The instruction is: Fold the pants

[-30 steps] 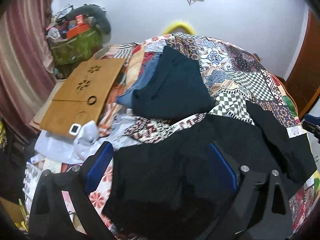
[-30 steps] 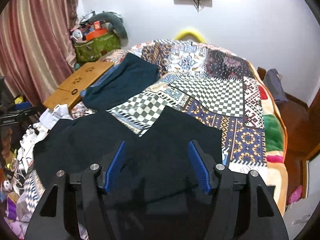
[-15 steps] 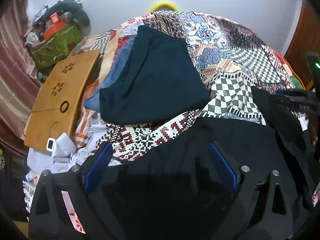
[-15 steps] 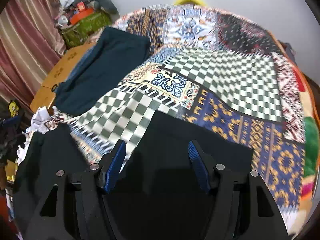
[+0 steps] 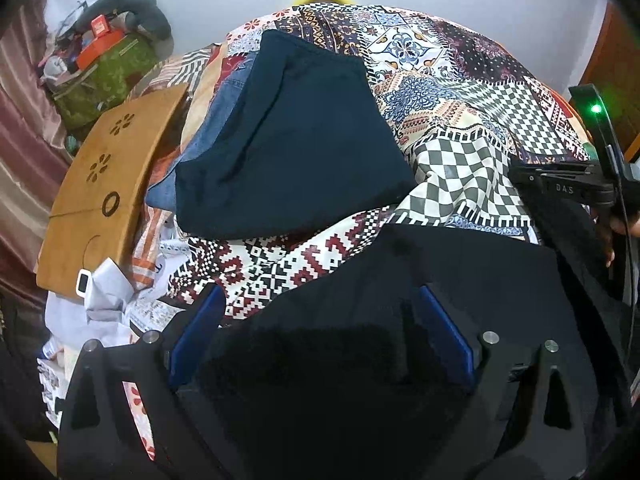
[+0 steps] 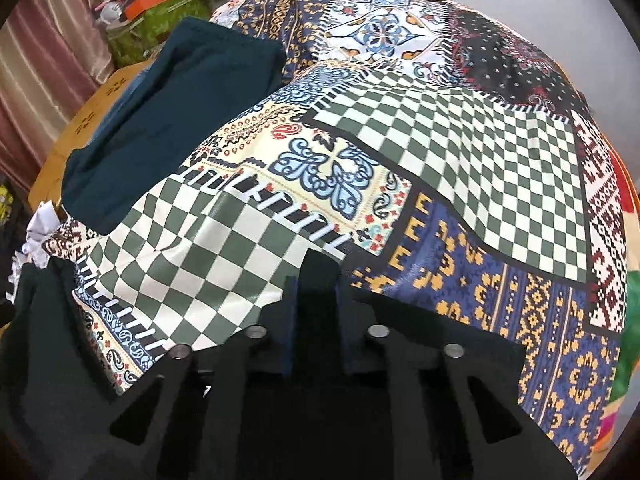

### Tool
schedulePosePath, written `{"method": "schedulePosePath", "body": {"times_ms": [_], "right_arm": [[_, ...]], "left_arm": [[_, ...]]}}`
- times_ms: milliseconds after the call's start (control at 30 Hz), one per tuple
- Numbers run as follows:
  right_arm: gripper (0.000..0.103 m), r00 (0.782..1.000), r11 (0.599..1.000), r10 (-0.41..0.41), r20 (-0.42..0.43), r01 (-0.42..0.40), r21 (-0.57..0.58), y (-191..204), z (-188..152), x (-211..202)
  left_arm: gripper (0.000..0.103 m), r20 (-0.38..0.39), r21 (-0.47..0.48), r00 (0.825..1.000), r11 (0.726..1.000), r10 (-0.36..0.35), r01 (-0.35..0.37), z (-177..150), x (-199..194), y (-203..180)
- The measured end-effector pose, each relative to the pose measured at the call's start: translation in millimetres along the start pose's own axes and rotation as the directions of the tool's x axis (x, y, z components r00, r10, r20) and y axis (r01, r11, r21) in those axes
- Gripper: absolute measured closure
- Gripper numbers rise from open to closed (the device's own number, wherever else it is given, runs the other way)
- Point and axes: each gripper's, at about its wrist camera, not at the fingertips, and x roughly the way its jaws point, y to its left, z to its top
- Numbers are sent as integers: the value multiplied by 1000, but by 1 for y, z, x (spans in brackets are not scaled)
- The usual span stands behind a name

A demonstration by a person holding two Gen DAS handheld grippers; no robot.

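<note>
A: Where are the black pants [image 5: 460, 280] lying?

B: They are spreading over the near part of the bed's patchwork quilt [image 6: 460, 152], under both tools.

A: What is the right gripper [image 6: 316, 280] doing?

B: Its jaws have just been closing, and they are now pinching a raised fold of the black pants between the blue pads.

A: And the left gripper [image 5: 320, 332]?

B: It is standing open over the pants, pads wide apart with dark cloth between them. Folded dark teal pants [image 5: 296, 140] are lying farther back, beside a wooden board [image 5: 100, 184].
</note>
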Motion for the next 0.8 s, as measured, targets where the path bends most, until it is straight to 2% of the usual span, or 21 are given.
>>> {"method": "schedulePosePath", "body": {"times_ms": [133, 333, 467, 600, 800], "right_arm": [[92, 999, 999, 19, 42, -21, 48, -12, -9, -23], [93, 984, 995, 19, 179, -37, 98, -43, -36, -104], [93, 963, 989, 7, 268, -47, 141, -62, -50, -158], [93, 931, 985, -31, 363, -34, 171, -82, -68, -217], [93, 901, 982, -66, 429, -19, 190, -103, -103, -275]], "left_arm": [[6, -7, 25, 1000, 1000, -13, 14, -5, -7, -12], [6, -14, 99, 999, 994, -47, 48, -15, -27, -49], [6, -32, 138, 996, 986, -86, 89, -24, -39, -78], [6, -71, 164, 991, 979, -114, 124, -34, -44, -106], [6, -96, 243, 986, 957, -139, 158, -56, -56, -156]]}}
